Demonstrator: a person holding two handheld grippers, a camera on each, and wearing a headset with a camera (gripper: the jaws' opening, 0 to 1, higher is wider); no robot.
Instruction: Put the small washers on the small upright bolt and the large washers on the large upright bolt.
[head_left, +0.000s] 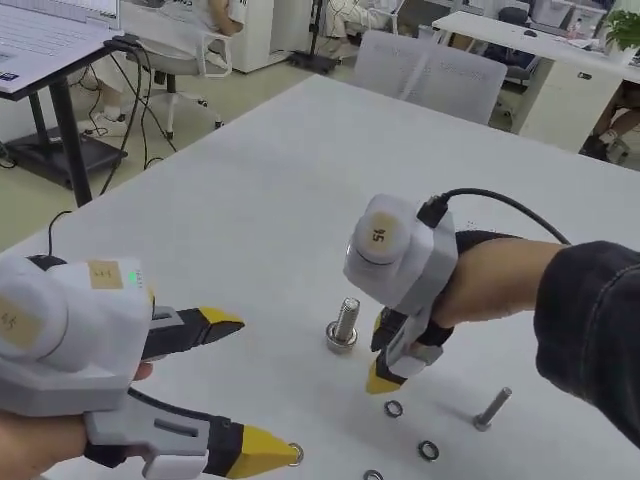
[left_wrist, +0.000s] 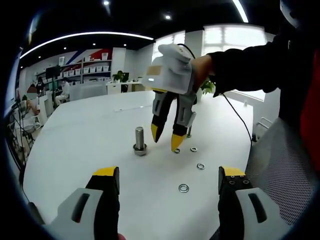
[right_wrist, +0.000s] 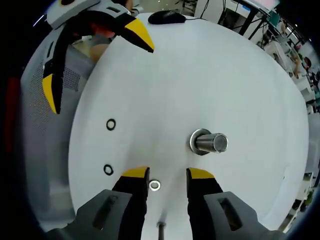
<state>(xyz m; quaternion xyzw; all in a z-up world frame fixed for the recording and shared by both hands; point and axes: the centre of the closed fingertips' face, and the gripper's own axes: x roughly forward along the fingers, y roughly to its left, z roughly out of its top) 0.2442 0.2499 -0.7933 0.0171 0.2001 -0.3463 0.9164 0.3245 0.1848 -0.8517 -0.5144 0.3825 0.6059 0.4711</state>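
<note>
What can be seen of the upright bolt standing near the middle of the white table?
The upright bolt looks like shiny, silvery metal. Its threaded shank stands straight up from a wider round base that rests on the table. Whether that base is the bolt's head or a washer already on it cannot be told. Nothing grips it. The right gripper is close beside it with jaws apart, and the loose washers lie apart from it.

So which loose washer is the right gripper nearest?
The washer lying between the right gripper's yellow tips; the other washers lie well outside them.
</note>
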